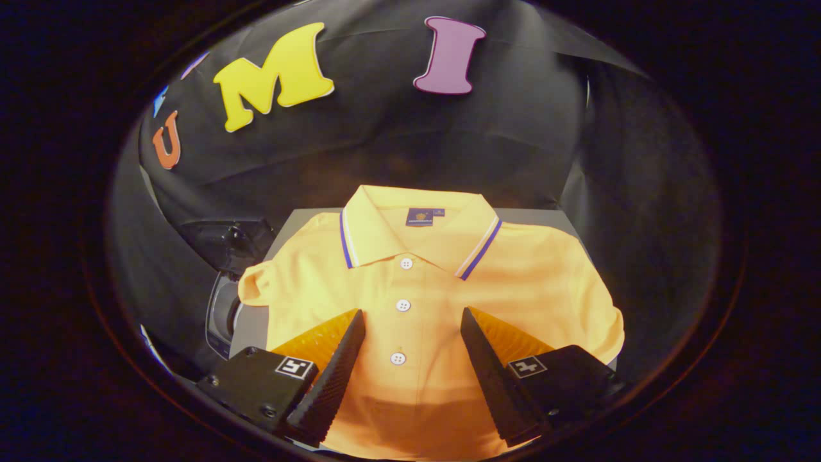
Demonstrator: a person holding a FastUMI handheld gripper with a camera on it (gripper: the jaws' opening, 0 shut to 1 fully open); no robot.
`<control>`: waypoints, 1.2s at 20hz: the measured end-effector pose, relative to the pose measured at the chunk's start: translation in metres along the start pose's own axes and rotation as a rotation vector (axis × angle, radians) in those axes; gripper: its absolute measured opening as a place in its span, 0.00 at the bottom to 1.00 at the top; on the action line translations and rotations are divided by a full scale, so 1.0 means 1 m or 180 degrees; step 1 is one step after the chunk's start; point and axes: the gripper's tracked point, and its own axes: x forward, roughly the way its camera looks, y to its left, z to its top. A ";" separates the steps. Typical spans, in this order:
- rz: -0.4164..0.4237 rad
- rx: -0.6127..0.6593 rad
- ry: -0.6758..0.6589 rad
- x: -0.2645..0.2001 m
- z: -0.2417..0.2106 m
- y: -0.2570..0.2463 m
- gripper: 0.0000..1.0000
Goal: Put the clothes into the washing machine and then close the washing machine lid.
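A folded yellow polo shirt (410, 282) lies flat on a grey surface (545, 217), its collar with blue and white trim pointing away from me and white buttons running down its middle. My gripper (412, 313) hovers over the shirt's lower half with its fingers open; the button placket lies between the fingers (343, 359). Neither finger presses on the cloth. To the left of the shirt, a dark machine part with a curved clear-rimmed piece (221, 308) stands beside the grey surface.
Black booth cloth hangs behind and around the grey surface. The surface's right edge drops off just past the shirt's sleeve (603, 321). A dark boxy object (224, 240) sits at the surface's far left corner.
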 end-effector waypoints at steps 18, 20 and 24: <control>0.0319 0.0263 -0.0340 -0.035 -0.003 0.019 0.08; 0.0379 0.0288 -0.0378 -0.052 -0.003 0.030 0.08; 0.0515 0.0318 -0.0515 -0.092 0.003 0.055 0.08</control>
